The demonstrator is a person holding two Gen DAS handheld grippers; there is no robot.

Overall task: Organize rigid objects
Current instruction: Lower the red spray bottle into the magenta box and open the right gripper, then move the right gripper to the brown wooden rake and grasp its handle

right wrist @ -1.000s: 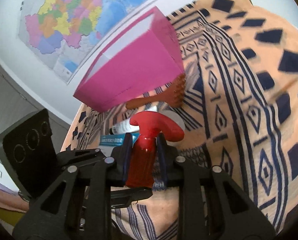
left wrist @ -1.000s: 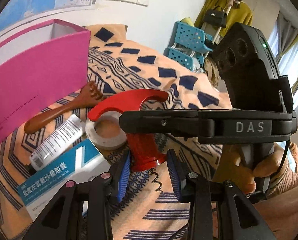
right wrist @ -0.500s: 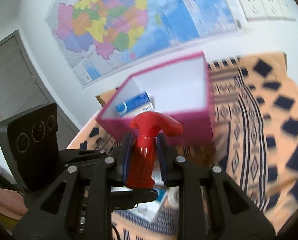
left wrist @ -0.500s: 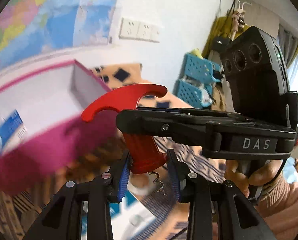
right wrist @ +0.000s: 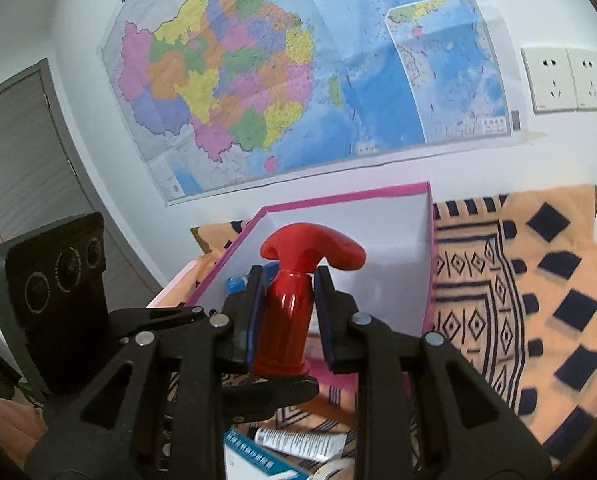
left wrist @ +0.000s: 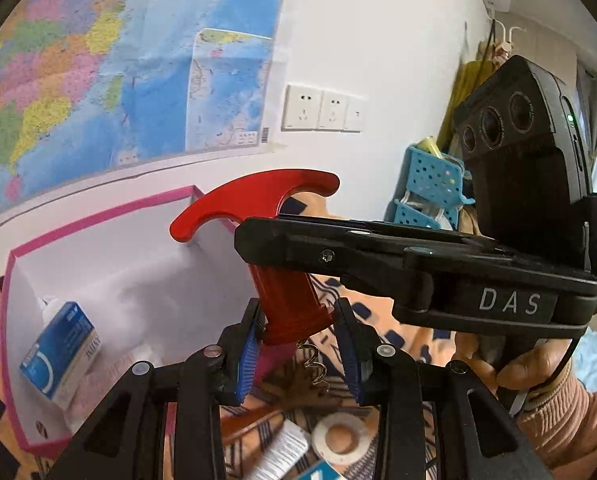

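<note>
Both grippers have come up from the cloth since a second ago, and the red corkscrew (right wrist: 294, 300) is now carried high, in front of the open top of the pink box (right wrist: 428, 248), where before it was low beside the box's side wall. Its red barrel stands almost upright between the blue pads (right wrist: 254, 320) of the right gripper (right wrist: 288, 316), which is closed firmly on it, with the curved handle above the pads. In the left wrist view the left gripper (left wrist: 298, 344) sits around the lower end of the same barrel; its jaws are only a little apart, the left pad (left wrist: 247, 354) touches the red base, but I cannot tell if the other pad presses on it too. The metal spiral (left wrist: 314, 366) hangs free under the barrel. Inside the box, a blue and white carton (left wrist: 60, 354) lies against the white wall. Below the grippers, on the orange patterned cloth (right wrist: 558, 280), are a white tube (right wrist: 298, 442), a roll of tape (left wrist: 338, 434) and a blue and white flat box (right wrist: 258, 462). Behind the box a coloured map (right wrist: 278, 80) hangs on the white wall, with sockets (left wrist: 322, 108) beside it. A hand (left wrist: 530, 364) in a pinkish sleeve holds the right gripper's handle.
</note>
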